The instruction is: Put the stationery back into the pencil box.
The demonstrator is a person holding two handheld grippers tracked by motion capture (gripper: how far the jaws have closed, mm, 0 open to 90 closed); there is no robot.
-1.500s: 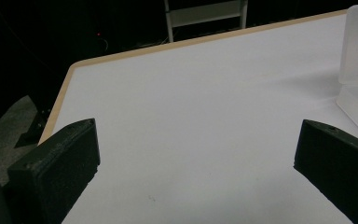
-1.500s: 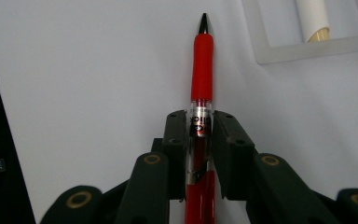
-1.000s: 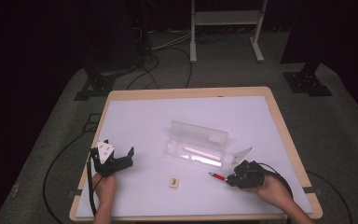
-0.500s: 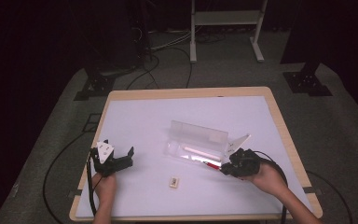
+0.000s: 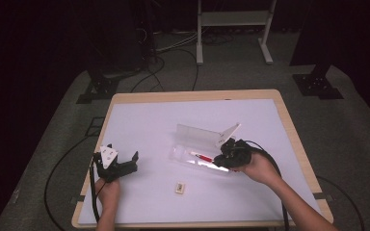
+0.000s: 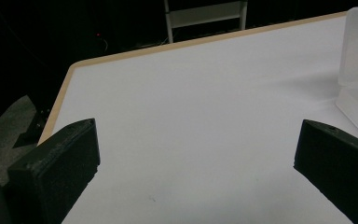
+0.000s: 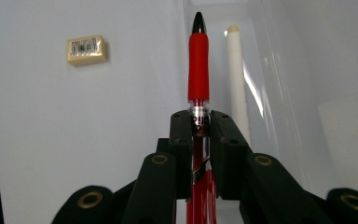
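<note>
Red pen [image 7: 198, 60] clamped tight in the right gripper [image 5: 230, 153], jaws pinching its clear barrel, and it's now out over the open clear plastic case [image 5: 200, 161] near the middle of the desk [image 5: 149, 120]. A second ago that gripper was back toward the desk's right front corner, so the carry is nearly over; the drop into the tray beside the white stick [image 7: 237, 74] looks next. Left gripper [image 5: 117, 166] idles near the left edge, jaws spread wide. An eraser [image 5: 179, 187] lies by the front edge. White desktop, wood rim, grey carpet, cables, dark room.
</note>
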